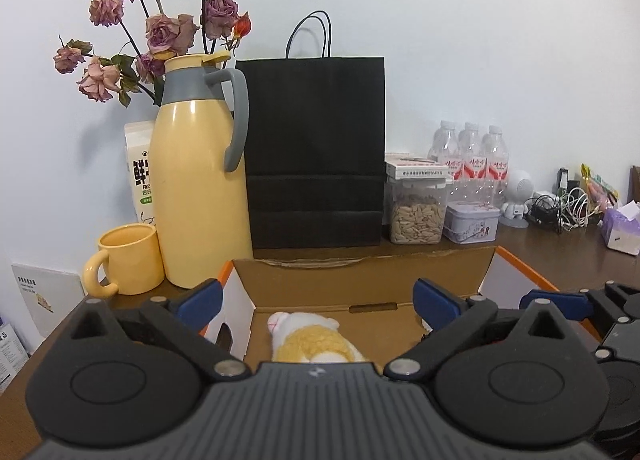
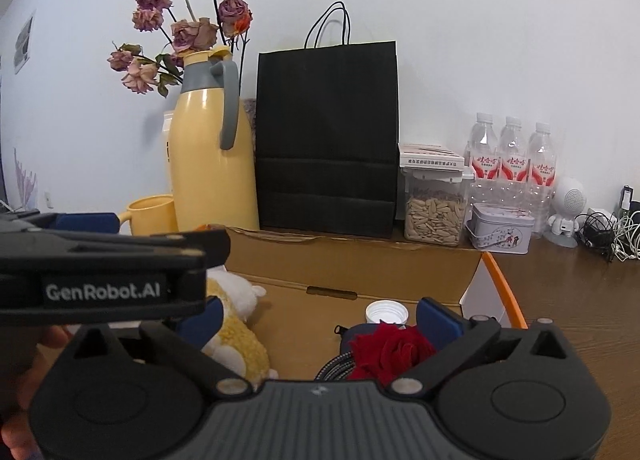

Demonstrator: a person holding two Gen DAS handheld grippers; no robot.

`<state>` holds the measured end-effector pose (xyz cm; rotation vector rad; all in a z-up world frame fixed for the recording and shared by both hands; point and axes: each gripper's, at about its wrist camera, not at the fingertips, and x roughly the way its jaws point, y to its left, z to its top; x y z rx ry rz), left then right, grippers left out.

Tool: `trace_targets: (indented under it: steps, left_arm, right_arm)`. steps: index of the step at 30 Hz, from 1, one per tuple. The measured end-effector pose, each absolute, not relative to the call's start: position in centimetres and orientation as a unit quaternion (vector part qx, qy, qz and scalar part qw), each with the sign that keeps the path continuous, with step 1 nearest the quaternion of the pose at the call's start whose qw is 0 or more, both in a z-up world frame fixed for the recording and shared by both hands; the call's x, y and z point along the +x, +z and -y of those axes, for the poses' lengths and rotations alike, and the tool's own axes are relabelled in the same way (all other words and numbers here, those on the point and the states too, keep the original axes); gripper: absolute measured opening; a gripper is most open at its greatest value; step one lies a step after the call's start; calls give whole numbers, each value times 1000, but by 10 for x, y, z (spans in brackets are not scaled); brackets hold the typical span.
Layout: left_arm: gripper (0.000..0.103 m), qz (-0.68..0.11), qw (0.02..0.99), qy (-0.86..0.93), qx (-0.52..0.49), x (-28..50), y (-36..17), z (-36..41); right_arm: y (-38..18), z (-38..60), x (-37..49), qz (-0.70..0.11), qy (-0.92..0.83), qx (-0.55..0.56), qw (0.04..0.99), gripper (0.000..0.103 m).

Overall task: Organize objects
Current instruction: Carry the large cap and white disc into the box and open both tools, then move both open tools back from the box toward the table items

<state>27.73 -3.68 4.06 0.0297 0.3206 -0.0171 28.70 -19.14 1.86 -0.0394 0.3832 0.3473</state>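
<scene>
Left gripper (image 1: 316,300) is standing with its blue-padded jaws spread wide and nothing between them; it is hovering over the near end of the open brown cardboard box with orange-edged flaps (image 1: 360,272). Right gripper (image 2: 318,314) is likewise gaping wide and empty, poised over the same box just beside the left one.

Progress, as judged: several items are already lying inside the box. The yellow-and-white plush toy (image 1: 312,336) is resting on the box floor directly below the left jaws. In the right wrist view, a red fabric rose (image 2: 390,352), a white round cap (image 2: 386,312) and a braided dark cable (image 2: 336,366) are sitting at the box's right end. Whether more objects are waiting to be packed cannot be told; the flaps are still standing open, so closing likely remains.

Clearance: the box's far wall is sitting close in front of the tall black paper bag (image 1: 316,148) and the yellow thermos jug with grey handle (image 1: 200,188). The yellow mug (image 1: 128,258) is crowding the left corner. The brown wooden tabletop (image 2: 560,280) to the right is offering open room.
</scene>
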Motion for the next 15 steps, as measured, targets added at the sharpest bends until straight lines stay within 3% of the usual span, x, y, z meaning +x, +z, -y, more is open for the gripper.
trace_targets:
  steps: [15]
  left_arm:
    - [103, -133, 991, -21, 5, 229, 75, 26]
  right_arm:
    - [57, 195, 240, -141, 178, -32, 973, 103]
